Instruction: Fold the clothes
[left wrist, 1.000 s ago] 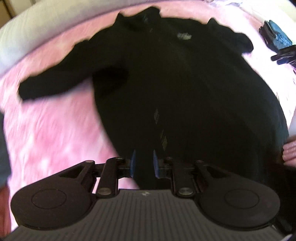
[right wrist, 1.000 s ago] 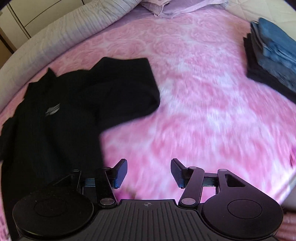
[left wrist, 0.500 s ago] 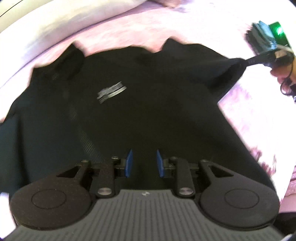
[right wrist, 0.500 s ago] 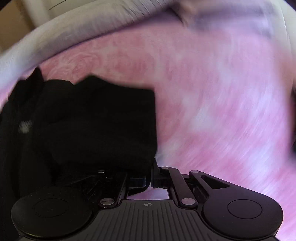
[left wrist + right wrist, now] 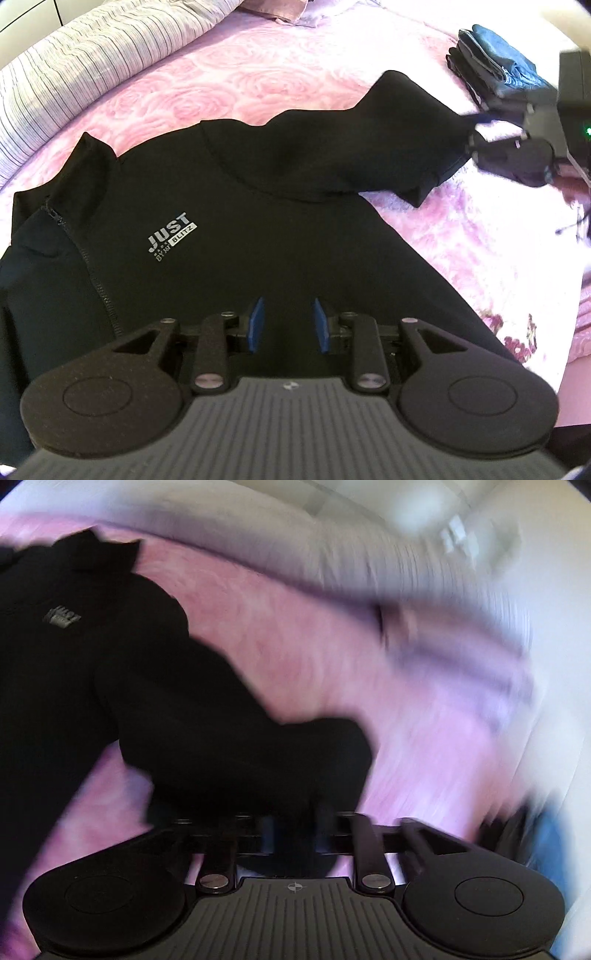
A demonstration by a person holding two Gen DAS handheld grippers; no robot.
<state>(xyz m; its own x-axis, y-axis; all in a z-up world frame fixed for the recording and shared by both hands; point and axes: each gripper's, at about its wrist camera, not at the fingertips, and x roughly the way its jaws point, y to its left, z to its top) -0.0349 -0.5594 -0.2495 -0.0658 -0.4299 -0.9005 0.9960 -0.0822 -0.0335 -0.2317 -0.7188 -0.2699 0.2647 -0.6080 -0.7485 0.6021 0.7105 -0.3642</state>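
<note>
A black zip jacket (image 5: 240, 229) with a silver chest logo (image 5: 171, 238) lies front up on the pink bed cover. My left gripper (image 5: 288, 325) hovers over the jacket's body, jaws open a little with nothing between them. My right gripper (image 5: 471, 138) is shut on the cuff of the jacket's sleeve (image 5: 388, 147) and holds it stretched out, away from the body. In the blurred right wrist view the sleeve (image 5: 229, 746) bunches over the shut right gripper (image 5: 295, 834), hiding the fingertips.
The pink rose-patterned bed cover (image 5: 461, 229) spreads around the jacket. A stack of folded jeans and dark clothes (image 5: 495, 70) sits at the far right. A striped grey bolster (image 5: 92, 62) runs along the far edge.
My right gripper closed on the sleeve cuff and has lifted and pulled it outward, swinging fast. My left gripper moved up over the jacket's body and has steadied.
</note>
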